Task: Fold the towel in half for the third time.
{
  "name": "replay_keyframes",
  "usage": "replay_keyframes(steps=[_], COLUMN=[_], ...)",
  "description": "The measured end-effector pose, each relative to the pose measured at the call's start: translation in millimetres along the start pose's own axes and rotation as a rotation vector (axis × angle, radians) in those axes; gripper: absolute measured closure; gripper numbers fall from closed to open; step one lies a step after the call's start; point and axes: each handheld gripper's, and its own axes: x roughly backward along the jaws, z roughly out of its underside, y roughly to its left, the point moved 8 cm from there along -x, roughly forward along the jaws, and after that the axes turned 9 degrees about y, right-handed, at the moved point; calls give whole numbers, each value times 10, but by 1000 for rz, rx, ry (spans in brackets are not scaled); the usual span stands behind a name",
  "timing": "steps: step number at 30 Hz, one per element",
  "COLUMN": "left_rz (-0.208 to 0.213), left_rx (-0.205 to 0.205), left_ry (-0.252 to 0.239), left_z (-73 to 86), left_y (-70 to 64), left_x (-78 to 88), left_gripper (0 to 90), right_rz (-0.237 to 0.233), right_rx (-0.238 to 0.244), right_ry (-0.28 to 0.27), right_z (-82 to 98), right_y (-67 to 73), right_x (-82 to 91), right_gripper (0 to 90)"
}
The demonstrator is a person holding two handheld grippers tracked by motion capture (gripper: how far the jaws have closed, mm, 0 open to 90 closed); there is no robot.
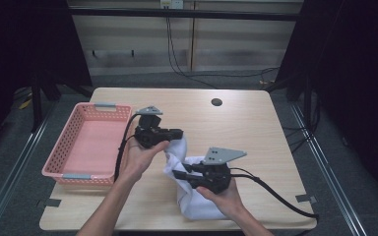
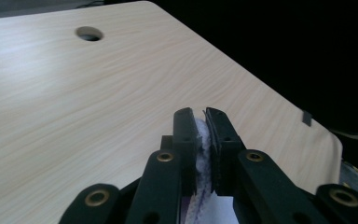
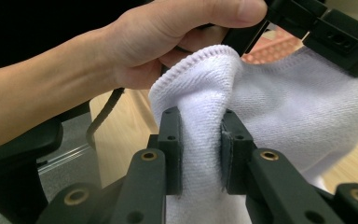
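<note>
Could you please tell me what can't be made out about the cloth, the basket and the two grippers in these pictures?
- White cloth: its full shape and near edge; high view, covered by the right gripper and hand.
- Left gripper: how much cloth it pinches; left gripper view, the jaws hide it and the bottom edge cuts it off.
- Pink basket: near wall's inner face; high view, hidden by the rim.

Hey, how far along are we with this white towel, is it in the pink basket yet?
Not yet. Done: both grips are on. The left gripper pinches a fold of the white towel, and the right gripper clamps a thicker bunch of it. In hand: the towel hangs between the two grippers, its lower part low at the table. Left: if it is meant for the pink basket, that has no towel in it.
</note>
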Motion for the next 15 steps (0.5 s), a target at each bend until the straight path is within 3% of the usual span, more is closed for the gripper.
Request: replay_keyframes(steps=[6,11,15], left_rz=[0,35,39], left_rx=[-44,-29,-17], left_ry=[86,146,187], left_z=[-4,105,215], left_y=[-199,-275,-303], left_x=[-467,-860,-1119], left_gripper=[833,829,824], right_rz=[34,67,98], right_rx=[-49,-100,-136], right_ry=[-12,21,55], right_z=[293,602,819], right_y=[-141,-251,-330], right_x=[303,478,598], right_gripper=[723,679,630])
